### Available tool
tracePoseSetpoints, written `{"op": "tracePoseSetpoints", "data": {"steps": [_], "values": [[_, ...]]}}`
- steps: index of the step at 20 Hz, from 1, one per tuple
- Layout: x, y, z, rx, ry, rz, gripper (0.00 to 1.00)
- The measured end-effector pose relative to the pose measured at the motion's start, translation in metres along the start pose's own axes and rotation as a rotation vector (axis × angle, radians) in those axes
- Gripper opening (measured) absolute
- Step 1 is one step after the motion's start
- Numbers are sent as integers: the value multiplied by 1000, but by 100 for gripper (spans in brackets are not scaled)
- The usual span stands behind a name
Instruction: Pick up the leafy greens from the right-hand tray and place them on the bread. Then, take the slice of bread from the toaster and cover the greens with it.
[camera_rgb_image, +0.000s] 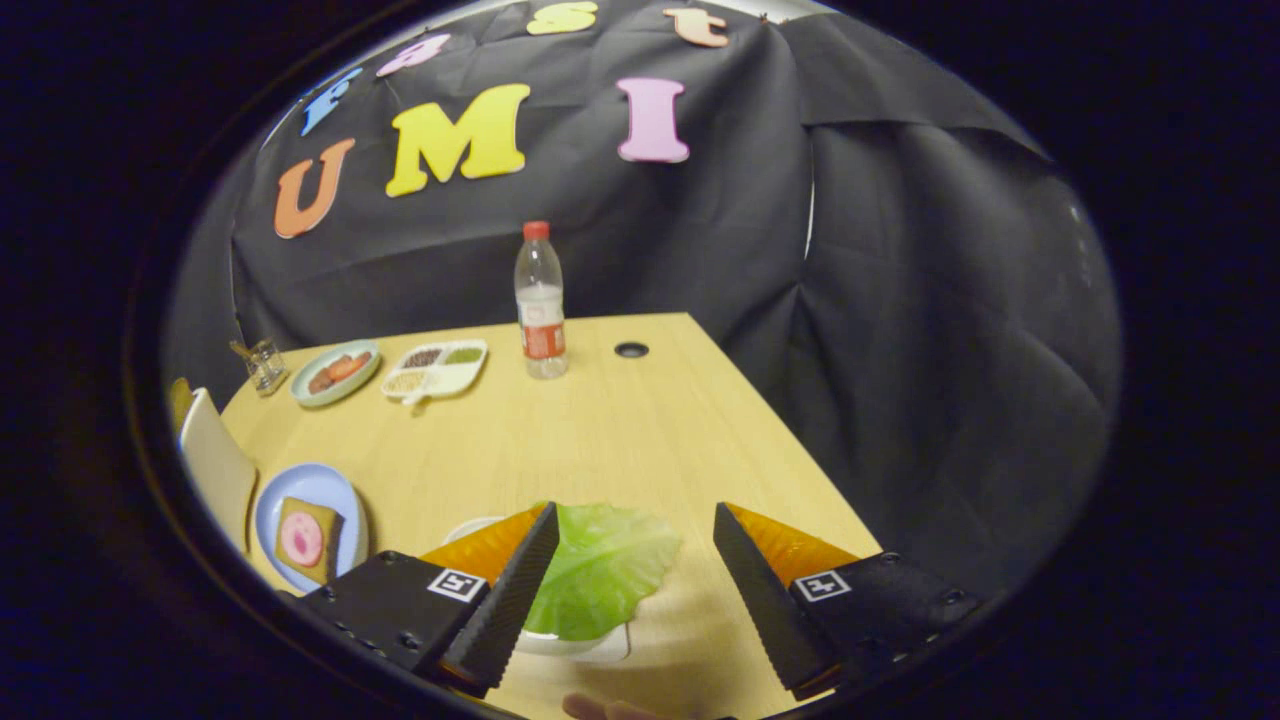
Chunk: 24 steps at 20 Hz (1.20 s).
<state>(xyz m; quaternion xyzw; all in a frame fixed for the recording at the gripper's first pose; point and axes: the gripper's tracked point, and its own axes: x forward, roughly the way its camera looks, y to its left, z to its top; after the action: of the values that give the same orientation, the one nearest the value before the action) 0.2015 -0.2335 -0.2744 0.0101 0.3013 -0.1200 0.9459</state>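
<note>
The camera rides on the gripper (635, 520) and looks forward along its two spread fingers and down across a wooden table (620, 430) toward the cloth wall (700, 230) at its far side. It sits close above the table's near edge: a leaf (600, 570) on a white tray (590, 648) lies right under the lens, between the fingers. A bottle (540, 300) and two dishes (335, 373) stand far off by the wall. To the left, a blue plate (330, 490) lies nearer. The fisheye bends the table's edges.

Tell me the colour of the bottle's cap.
Red; the bottle stands beyond the open gripper, gripper view.
</note>
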Motion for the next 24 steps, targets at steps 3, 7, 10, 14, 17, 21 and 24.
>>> {"op": "tracePoseSetpoints", "data": {"steps": [3, 7, 10, 14, 17, 21, 24], "values": [[27, -2, -17, -15, 75, 13, 95], [42, -1, -29, -59, 141, 32, 94], [46, 3, -30, -75, 145, 54, 93], [47, 16, -28, -82, 139, 87, 54], [35, 22, -21, -79, 111, 96, 17], [4, 33, -4, -78, 42, 108, 0], [-26, 48, 11, -84, -23, 117, 0]]}}
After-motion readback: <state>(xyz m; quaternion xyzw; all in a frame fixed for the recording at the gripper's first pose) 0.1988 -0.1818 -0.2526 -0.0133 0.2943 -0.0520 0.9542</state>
